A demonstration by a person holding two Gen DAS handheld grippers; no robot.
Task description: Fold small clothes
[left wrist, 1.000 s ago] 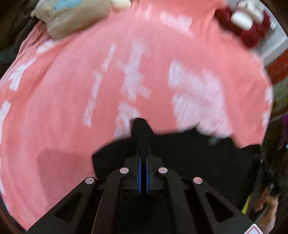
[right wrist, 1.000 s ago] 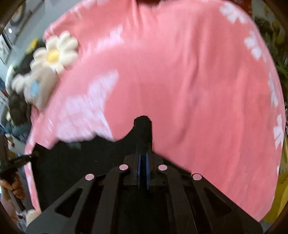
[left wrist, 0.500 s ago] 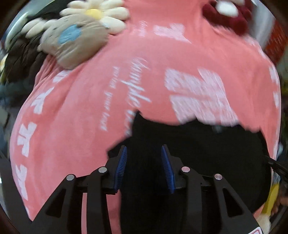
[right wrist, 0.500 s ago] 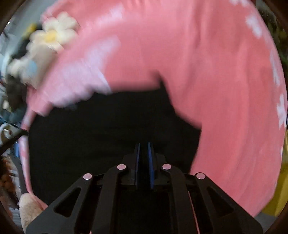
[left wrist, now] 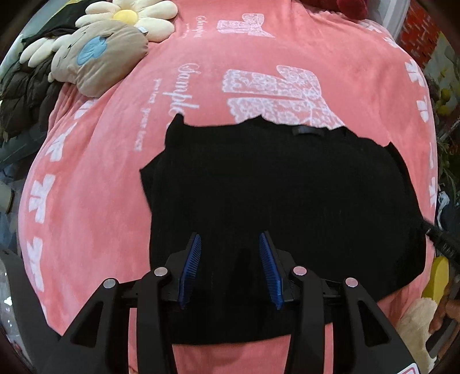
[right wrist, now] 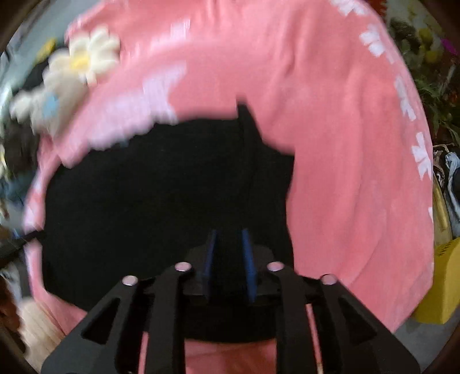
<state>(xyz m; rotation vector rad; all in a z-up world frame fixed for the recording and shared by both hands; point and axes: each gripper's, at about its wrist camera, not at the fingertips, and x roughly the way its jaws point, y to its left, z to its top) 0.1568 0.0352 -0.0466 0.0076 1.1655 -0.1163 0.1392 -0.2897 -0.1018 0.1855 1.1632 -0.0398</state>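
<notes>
A black garment [left wrist: 287, 187] lies spread flat on a pink blanket [left wrist: 100, 187] with white bow prints. It also shows in the right wrist view [right wrist: 158, 187], blurred. My left gripper [left wrist: 230, 244] is open and empty, its blue pads [left wrist: 191, 264] just above the garment's near left part. My right gripper [right wrist: 228, 238] is partly open and empty over the garment's near right part. A pointed corner of the garment [right wrist: 244, 115] sticks out at the far right.
A daisy cushion [left wrist: 129, 14] and a beige plush toy [left wrist: 97, 60] lie at the blanket's far left, beside a dark padded jacket [left wrist: 26, 95]. A yellow object [right wrist: 440, 282] stands to the right of the bed. The other gripper's tip [left wrist: 440, 241] shows at the right edge.
Both grippers were shut on the black garment's edge and carried it forward. The left one opened first, then the right, and the garment now lies flat on the blanket.
</notes>
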